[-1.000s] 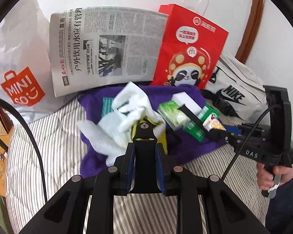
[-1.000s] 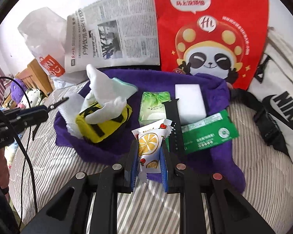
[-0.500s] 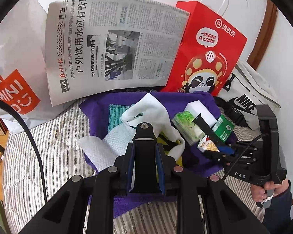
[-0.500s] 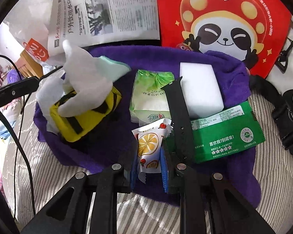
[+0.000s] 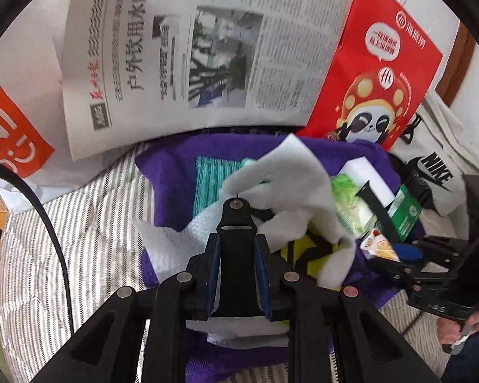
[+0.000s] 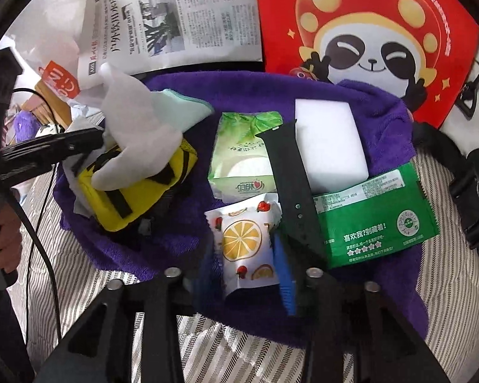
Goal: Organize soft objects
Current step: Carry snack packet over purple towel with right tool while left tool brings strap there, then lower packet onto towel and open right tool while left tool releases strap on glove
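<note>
Between the right gripper's (image 6: 249, 274) opening jaws lies a lemon packet (image 6: 247, 244) on the purple towel (image 6: 383, 118); the left gripper (image 5: 236, 279) clamps a black strap (image 5: 236, 255).

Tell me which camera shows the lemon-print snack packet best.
The right wrist view: the lemon-print snack packet lies whole and close on the purple towel. The left wrist view shows only part of it, small at the right edge.
</note>
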